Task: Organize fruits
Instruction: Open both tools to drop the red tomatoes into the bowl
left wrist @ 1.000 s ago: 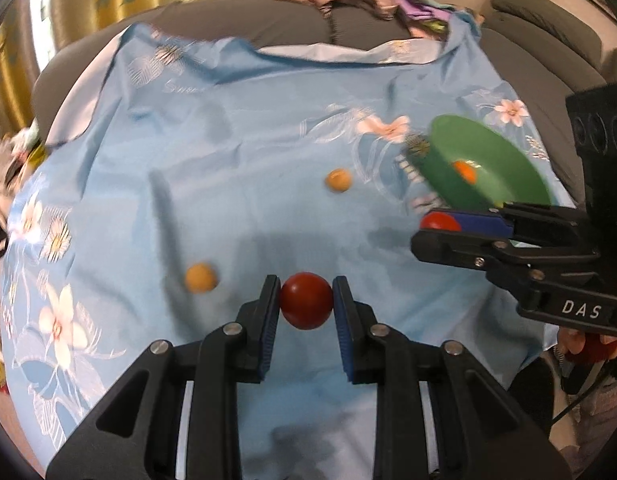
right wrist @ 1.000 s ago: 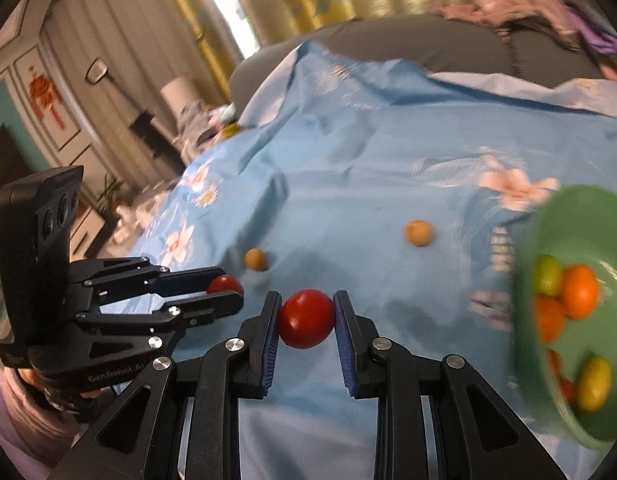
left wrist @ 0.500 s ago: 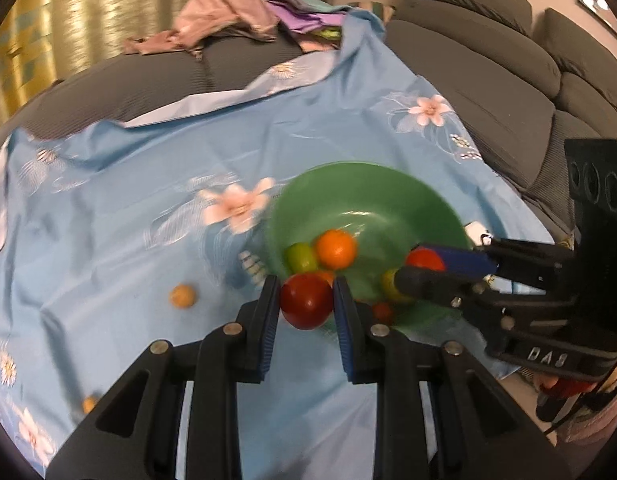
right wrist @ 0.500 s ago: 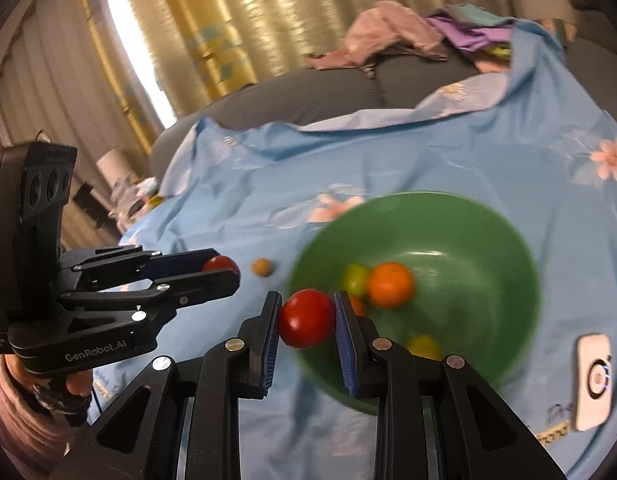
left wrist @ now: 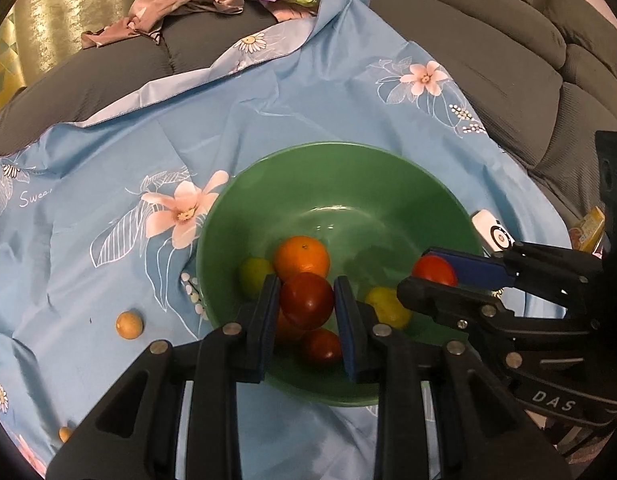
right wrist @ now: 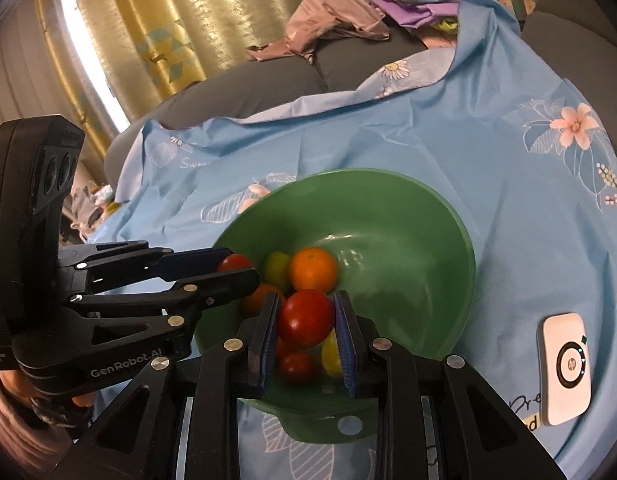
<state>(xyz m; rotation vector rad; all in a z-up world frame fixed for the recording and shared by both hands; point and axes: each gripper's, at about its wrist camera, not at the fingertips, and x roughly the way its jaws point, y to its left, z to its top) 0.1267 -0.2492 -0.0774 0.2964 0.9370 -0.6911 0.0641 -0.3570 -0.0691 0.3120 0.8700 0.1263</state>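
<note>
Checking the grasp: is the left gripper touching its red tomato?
Touching. The left wrist view shows the left gripper with both blue pads pressed against the red tomato.

1 bowl (left wrist: pixel 348 168), 2 grippers, 9 fruits.

dim indoor light | window glare behind curtain (right wrist: pixel 88 92) | fisheye edge warp | mostly sharp

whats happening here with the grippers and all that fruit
A person is sorting fruit with two handheld grippers. The left gripper and right gripper each pinch a red tomato over the green bowl, which already holds an orange and other fruit. A small orange fruit lies on the blue cloth.
</note>
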